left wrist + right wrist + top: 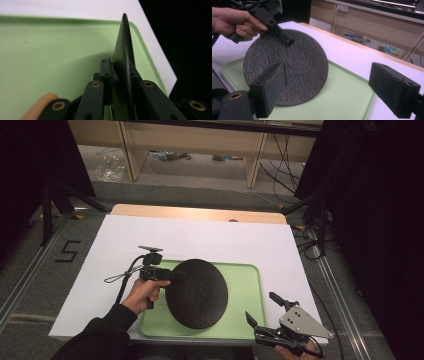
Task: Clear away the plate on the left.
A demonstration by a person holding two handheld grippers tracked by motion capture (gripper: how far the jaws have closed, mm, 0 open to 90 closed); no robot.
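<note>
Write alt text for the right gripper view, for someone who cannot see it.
The left gripper, held in a hand, clamps the upper rim of a round black plate, tilting it up over a green tray on a white table. The right gripper frames the foreground with its jaws wide open and empty.
</note>
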